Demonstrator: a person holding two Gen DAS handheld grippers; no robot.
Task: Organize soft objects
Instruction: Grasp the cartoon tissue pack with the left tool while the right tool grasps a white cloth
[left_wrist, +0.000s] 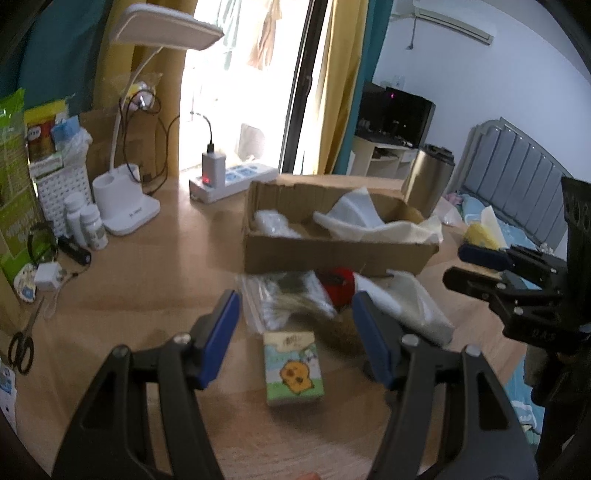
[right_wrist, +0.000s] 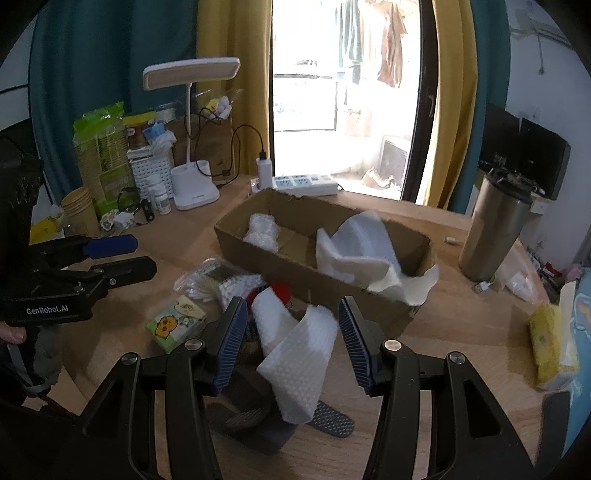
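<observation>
My left gripper (left_wrist: 295, 332) hangs over the desk (left_wrist: 147, 288), fingers spread, nothing between the pads. Below it lies the tissue pack (left_wrist: 294, 369) with the yellow cartoon, flat on the wood, just in front of a clear bag (left_wrist: 284, 299) and something red (left_wrist: 340, 284). My right gripper (right_wrist: 293, 339) is spread too, its blue pads either side of a white foam sheet (right_wrist: 295, 365), but I can't see them pressing it; the sheet drapes over the dark slippers (right_wrist: 328, 419) at the near edge. Behind the pile sits the box (right_wrist: 280, 266), open-topped, with bubble wrap (right_wrist: 262, 227) at its left end and more foam (right_wrist: 362, 243) spilling over its right end. Steel tumbler (right_wrist: 495, 229) stands right of the box. Lamp (right_wrist: 192, 147) and power strip (right_wrist: 306, 182) are at the back.
</observation>
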